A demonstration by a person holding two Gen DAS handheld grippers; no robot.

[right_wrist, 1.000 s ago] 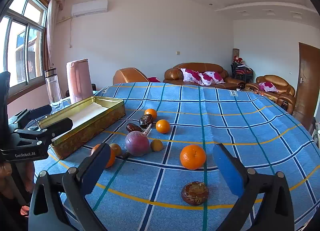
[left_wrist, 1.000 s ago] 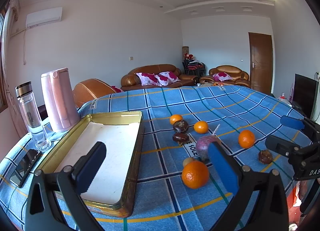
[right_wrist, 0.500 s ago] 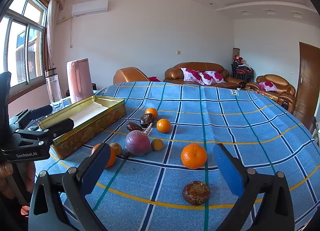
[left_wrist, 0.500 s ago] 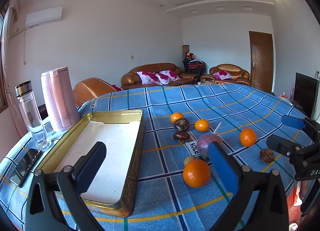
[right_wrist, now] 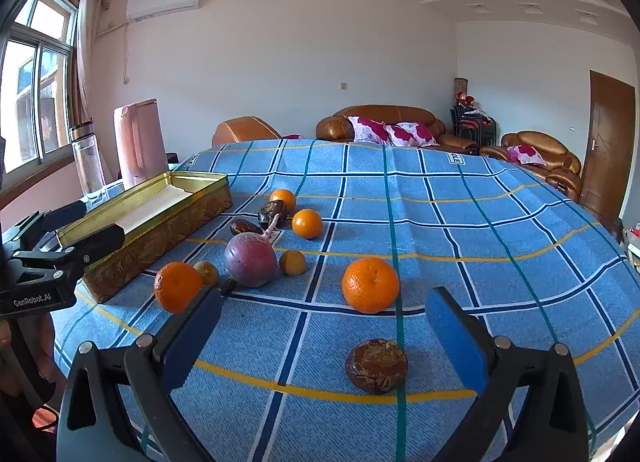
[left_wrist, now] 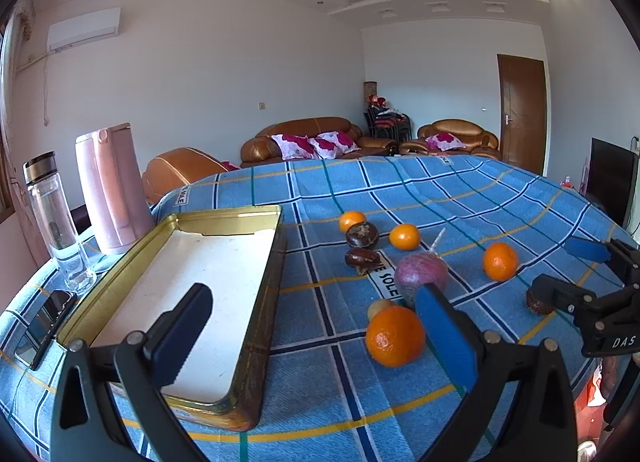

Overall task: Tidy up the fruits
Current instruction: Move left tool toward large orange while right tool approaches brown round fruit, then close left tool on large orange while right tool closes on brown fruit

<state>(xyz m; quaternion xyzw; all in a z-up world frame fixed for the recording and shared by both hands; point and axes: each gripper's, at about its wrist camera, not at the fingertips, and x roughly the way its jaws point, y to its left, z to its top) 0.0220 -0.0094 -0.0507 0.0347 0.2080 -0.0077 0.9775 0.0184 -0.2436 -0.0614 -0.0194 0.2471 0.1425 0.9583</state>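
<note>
Still no fruit in gold tin (left_wrist: 256,346); oranges, dark fruits, purple fruit (right_wrist: 250,260) all loose on table (right_wrist: 460,222), right of tin. Since a second ago both views crept slightly closer, nothing else moved. Your left gripper (left_wrist: 316,336) jaws released, empty, near orange (left_wrist: 395,336) ahead. Your right gripper (right_wrist: 324,336) jaws released, empty, brown fruit (right_wrist: 377,366) between them. Judgement: approach only, first pick pending.

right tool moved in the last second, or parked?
Yes. The right tool has crept forward and slightly down: in its view, the dark brown fruit and nearest orange on the tablecloth sit a little lower and larger than before.
</note>
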